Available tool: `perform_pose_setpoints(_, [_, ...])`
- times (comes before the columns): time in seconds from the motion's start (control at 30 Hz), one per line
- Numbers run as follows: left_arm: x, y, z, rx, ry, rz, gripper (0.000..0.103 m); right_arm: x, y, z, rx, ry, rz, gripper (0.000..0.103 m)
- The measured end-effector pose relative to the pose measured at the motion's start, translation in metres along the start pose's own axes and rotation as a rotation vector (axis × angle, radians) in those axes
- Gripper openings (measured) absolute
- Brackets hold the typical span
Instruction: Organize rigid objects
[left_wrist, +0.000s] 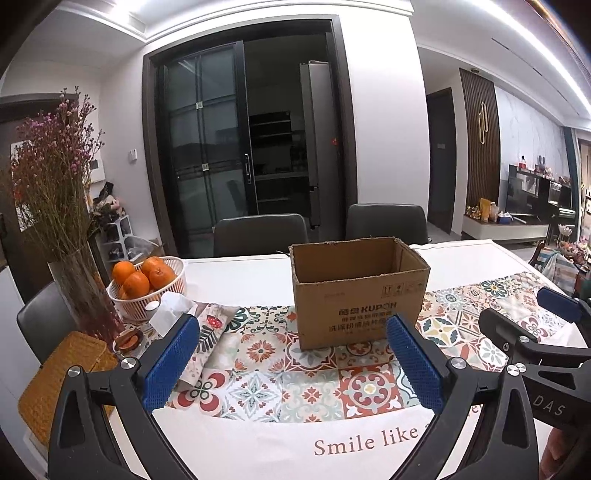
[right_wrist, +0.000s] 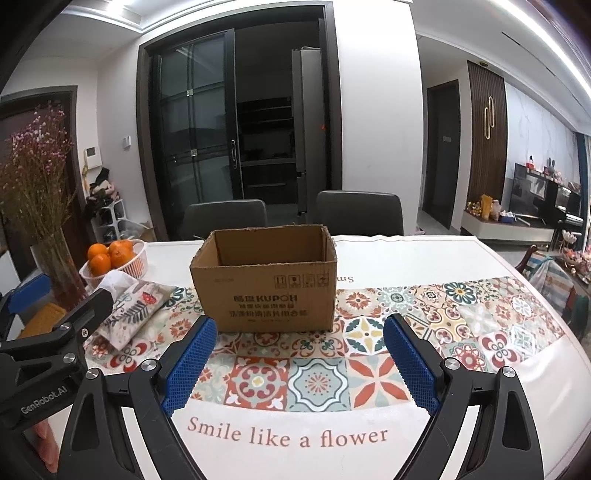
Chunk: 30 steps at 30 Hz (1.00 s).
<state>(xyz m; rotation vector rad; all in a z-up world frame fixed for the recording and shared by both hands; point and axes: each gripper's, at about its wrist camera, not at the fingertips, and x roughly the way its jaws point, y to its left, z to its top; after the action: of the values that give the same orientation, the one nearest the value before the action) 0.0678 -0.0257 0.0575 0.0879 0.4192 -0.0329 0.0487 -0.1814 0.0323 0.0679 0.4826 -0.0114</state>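
Observation:
An open brown cardboard box (left_wrist: 360, 295) (right_wrist: 264, 280) stands upright on the patterned table runner (left_wrist: 295, 373) (right_wrist: 332, 369), its inside hidden from these views. My left gripper (left_wrist: 291, 332) hovers over the runner just short of the box, jaws wide open, nothing between its blue pads. My right gripper (right_wrist: 299, 332) is also open and holds nothing; it sits a little to the right of the box front. Each gripper shows at the edge of the other's view: the right gripper (left_wrist: 532, 317), the left gripper (right_wrist: 70, 306).
A white basket (left_wrist: 173, 291) (right_wrist: 138, 264) of oranges, a glass vase (left_wrist: 85, 291) of dried flowers, a fabric tissue pouch (left_wrist: 207, 332) (right_wrist: 129, 314) and a woven mat (left_wrist: 62, 380) crowd the table's left. Two dark chairs (left_wrist: 258, 232) stand behind the table.

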Motion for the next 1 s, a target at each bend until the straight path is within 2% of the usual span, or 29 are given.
perform_pose_setpoints(1.0, [-0.006, 0.002, -0.005, -0.002, 0.0, 0.021, 0.103, -0.012, 0.002, -0.001, -0.025, -0.027, -0.029, 0.093])
